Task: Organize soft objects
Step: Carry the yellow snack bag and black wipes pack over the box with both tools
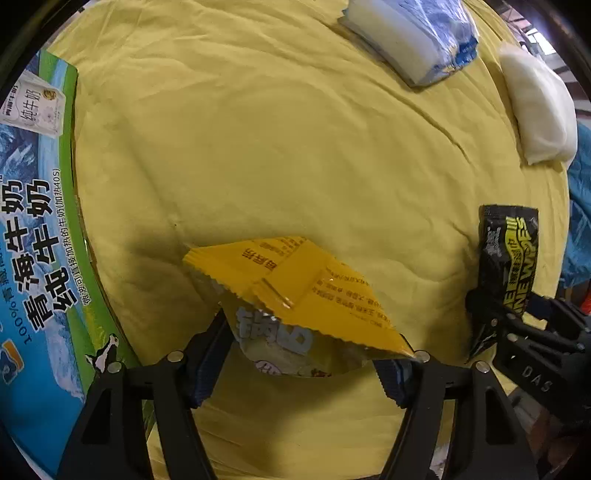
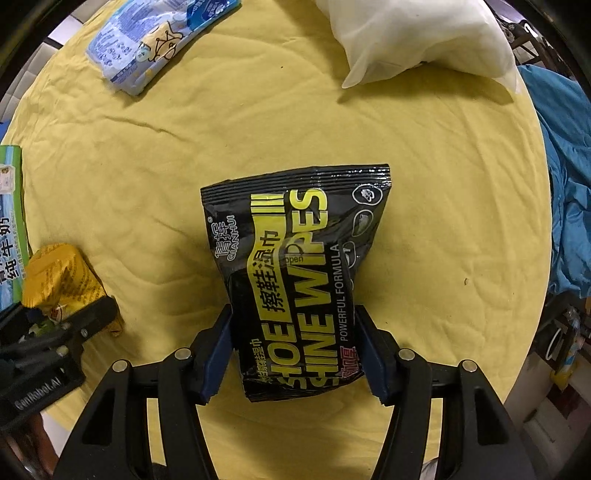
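Note:
My left gripper (image 1: 310,343) is shut on a yellow snack packet (image 1: 295,291), held tilted above the yellow cloth. The packet also shows in the right wrist view (image 2: 62,273) at the far left. My right gripper (image 2: 293,347) is shut on a black shoe shine wipes pack (image 2: 295,273), gripping its lower sides. The pack also shows in the left wrist view (image 1: 508,258) at the right edge, with the right gripper's body below it. A blue tissue pack (image 1: 413,33) (image 2: 147,48) and a white soft bag (image 1: 535,107) (image 2: 417,37) lie at the far side.
A yellow cloth (image 1: 258,129) covers the round table. A blue and green milk carton box (image 1: 33,240) stands along the left edge and shows in the right wrist view (image 2: 11,221). Blue fabric (image 2: 569,184) hangs beyond the table's right edge.

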The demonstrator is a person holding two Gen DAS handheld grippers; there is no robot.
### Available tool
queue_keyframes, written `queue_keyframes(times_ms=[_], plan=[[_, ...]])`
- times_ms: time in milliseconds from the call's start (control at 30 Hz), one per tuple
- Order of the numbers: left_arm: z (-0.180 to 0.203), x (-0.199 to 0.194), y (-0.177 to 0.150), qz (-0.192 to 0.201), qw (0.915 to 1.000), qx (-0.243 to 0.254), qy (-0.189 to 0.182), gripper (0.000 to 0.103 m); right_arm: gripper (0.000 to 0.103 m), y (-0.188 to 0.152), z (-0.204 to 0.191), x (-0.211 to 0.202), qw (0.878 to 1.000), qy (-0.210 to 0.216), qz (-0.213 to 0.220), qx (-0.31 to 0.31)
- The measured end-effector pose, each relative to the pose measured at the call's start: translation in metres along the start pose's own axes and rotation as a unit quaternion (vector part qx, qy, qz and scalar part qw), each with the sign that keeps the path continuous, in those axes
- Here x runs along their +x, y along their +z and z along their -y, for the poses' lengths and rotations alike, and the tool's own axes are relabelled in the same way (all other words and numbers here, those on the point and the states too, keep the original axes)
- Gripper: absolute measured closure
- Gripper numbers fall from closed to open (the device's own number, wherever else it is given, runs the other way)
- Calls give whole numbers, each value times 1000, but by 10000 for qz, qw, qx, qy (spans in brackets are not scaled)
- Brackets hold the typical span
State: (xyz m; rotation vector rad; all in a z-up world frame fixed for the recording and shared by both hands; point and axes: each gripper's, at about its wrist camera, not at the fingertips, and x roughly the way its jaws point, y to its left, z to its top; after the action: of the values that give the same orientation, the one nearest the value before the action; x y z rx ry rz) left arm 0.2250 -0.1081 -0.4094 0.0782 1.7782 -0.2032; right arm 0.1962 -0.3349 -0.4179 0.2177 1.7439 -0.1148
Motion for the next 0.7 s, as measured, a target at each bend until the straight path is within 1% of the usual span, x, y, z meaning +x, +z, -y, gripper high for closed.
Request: queue_keyframes(times_ms=[33,100,133,233,400,467,533,667,700], plan=[[1,1,-3,37,10000,30,52,45,42,5,7,-7,10000,5,15,7],[4,1,-9,112,9996,57,234,50,45,6,9,-4,10000,-4,66,-3],[3,3,-14,139,9996,53,230,53,46,4,8,-4,10000,-8,87,-2],[6,-4,-25,212,9996,22,210,57,50,-2,6,-10,9998,-40,176,17],[14,-25,-47,443,9981,45,425,59,52,-18,2,-26,9994,52,334,0],[14,-34,-56,579,9970,89,504,64,52,-23,3,-34,9990,126,430,-14],[16,-44,-61,684,9963,72,511,70,52,-27,0,-45,9985,196,511,-24],[16,-66,-78,876,9954,43,376,70,53,-38,-10,-70,9969,328,712,-94],[14,-70,-77,912,9952,41,343,71,53,-42,-12,-76,9966,343,742,-91]])
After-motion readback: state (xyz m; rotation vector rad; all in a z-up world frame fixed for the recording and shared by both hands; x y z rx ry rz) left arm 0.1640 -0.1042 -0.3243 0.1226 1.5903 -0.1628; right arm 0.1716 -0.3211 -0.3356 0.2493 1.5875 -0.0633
